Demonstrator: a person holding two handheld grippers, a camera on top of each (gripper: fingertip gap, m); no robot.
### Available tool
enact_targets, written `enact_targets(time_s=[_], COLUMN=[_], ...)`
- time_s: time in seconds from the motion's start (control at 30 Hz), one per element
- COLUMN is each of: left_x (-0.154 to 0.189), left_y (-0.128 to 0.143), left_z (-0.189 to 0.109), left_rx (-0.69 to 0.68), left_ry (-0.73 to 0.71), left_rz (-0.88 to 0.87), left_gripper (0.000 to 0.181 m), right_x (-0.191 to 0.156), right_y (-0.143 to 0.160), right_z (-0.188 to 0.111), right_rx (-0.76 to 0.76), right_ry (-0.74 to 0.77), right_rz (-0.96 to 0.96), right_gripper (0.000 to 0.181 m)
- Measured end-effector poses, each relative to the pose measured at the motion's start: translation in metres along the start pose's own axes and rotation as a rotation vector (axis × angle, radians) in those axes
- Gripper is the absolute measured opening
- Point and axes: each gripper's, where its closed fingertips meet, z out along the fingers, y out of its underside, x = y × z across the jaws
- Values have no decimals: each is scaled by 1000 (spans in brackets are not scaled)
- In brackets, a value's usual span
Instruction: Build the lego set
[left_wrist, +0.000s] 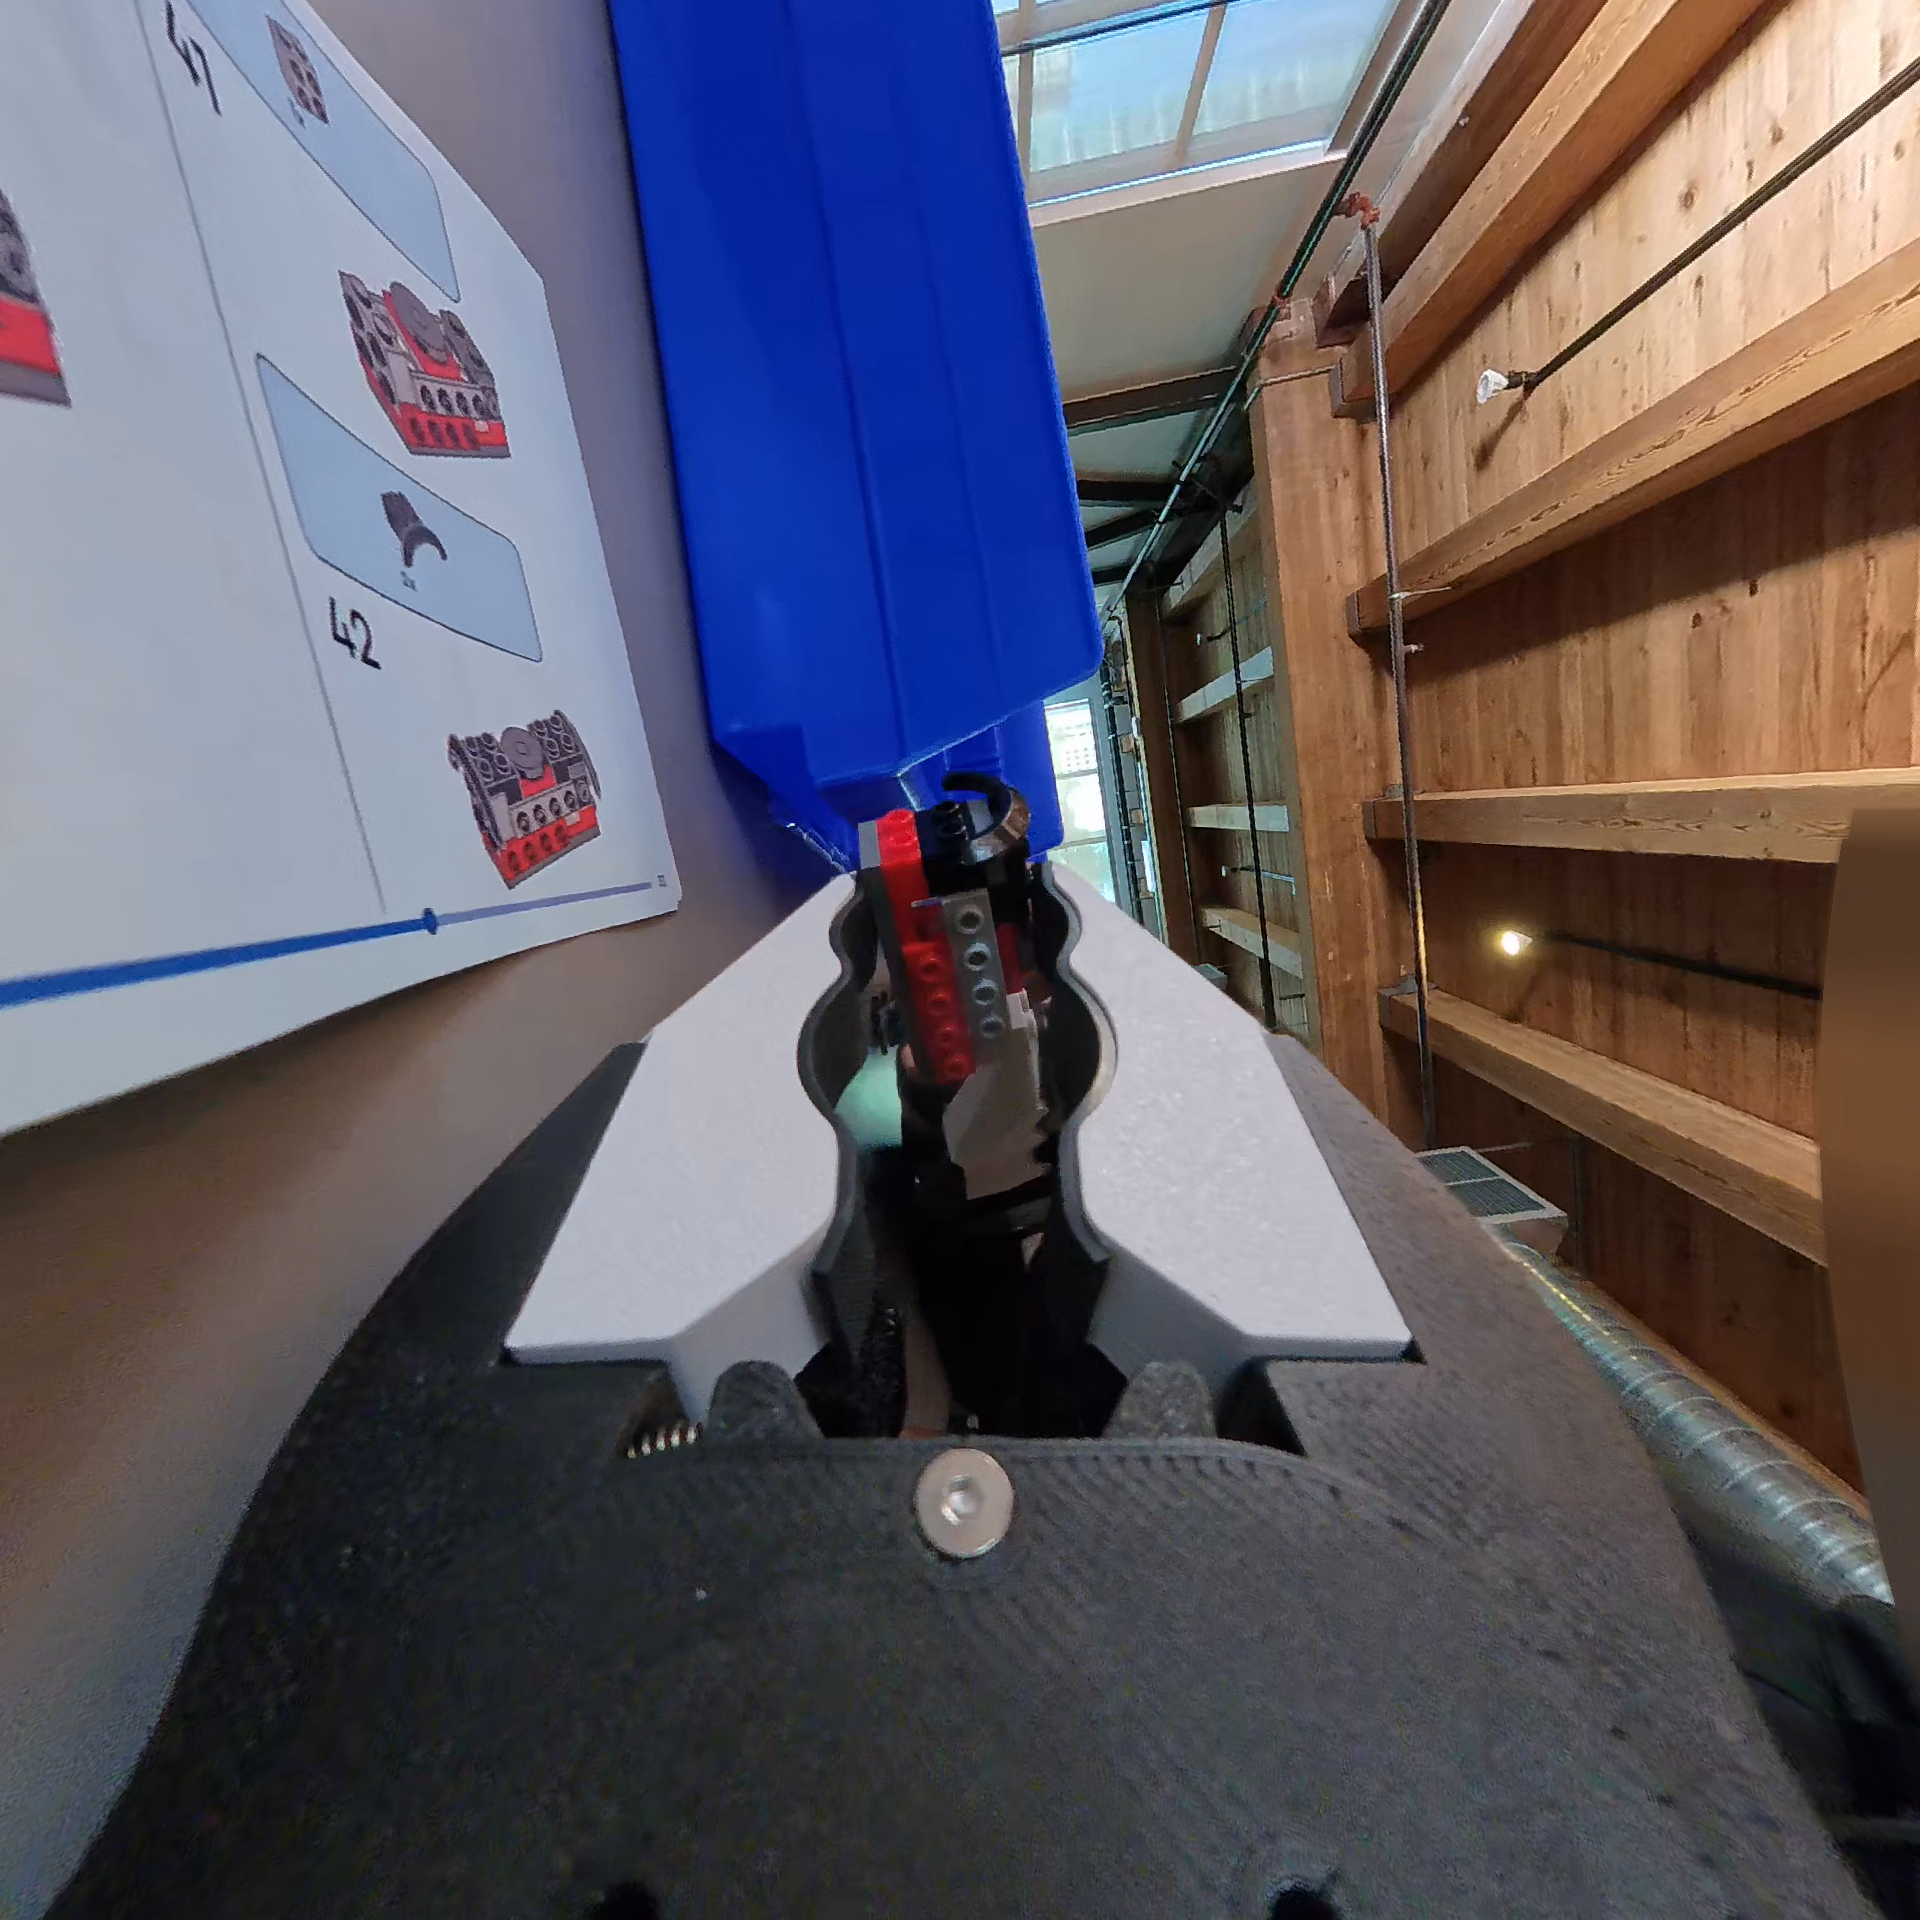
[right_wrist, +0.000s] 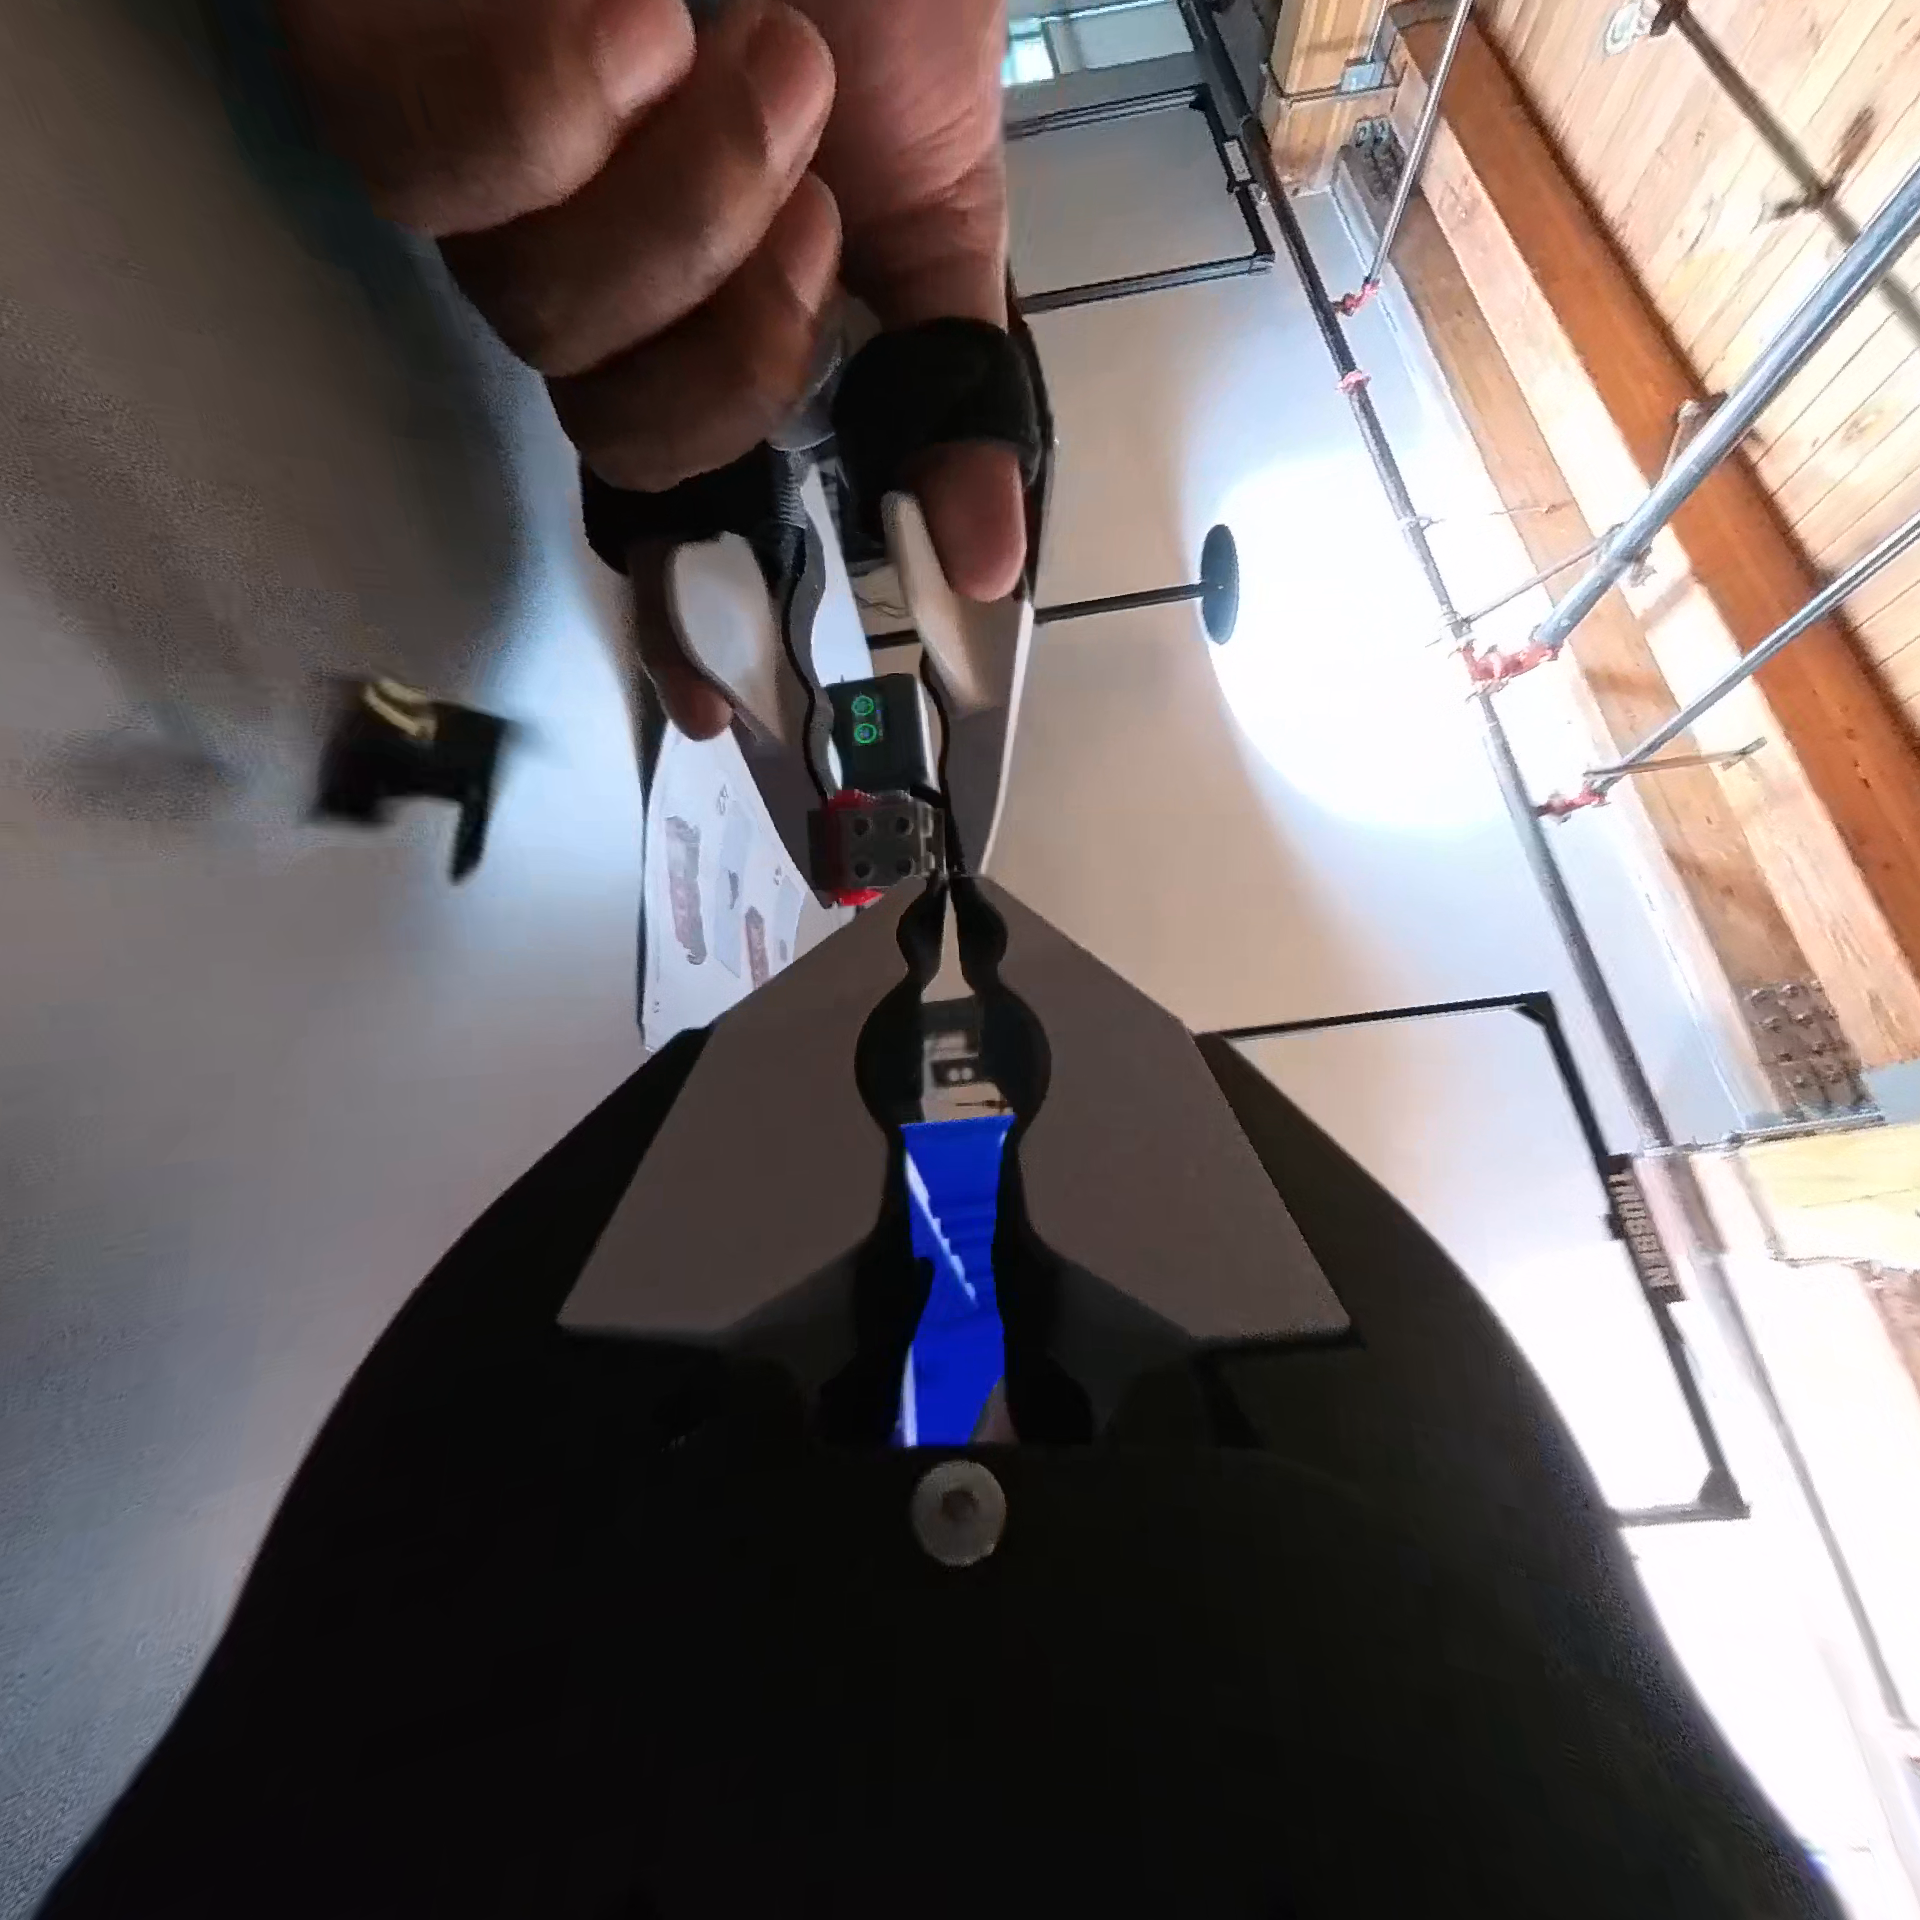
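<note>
My left gripper is shut on a small lego assembly of red, grey and black bricks, which stands on end between the fingers. A small black curved piece sits at its far end. In the right wrist view the same assembly shows stud side on, held by the left gripper in a person's hand. My right gripper is shut, its tips pinching the black curved piece at the assembly's edge.
An open instruction sheet lies on the grey table at the left and also shows in the right wrist view. A blue plastic bin stands just behind the assembly. Wooden beams and pipes fill the right side. Both grippers' tips are close together, under 4 cm apart.
</note>
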Motion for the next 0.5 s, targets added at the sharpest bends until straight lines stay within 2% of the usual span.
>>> enact_targets(time_s=[0.1,0.3,0.43,0.5], left_x=[-3,-2,-1,0], left_y=[-4,-5,0,3], left_z=[-1,-1,1,2], left_rx=[13,9,-7,-13], left_ry=[-21,-30,-25,-21], left_rz=[31,69,71,70], left_gripper=[30,30,30,30], right_x=[-1,-9,-24,-34], right_y=[6,13,-19,-31], right_z=[-4,-35,-75,-90], right_rx=[-9,-83,-100,-159], right_ry=[-70,-309,-508,-614], right_rz=[155,683,898,981], right_gripper=[4,11,20,22])
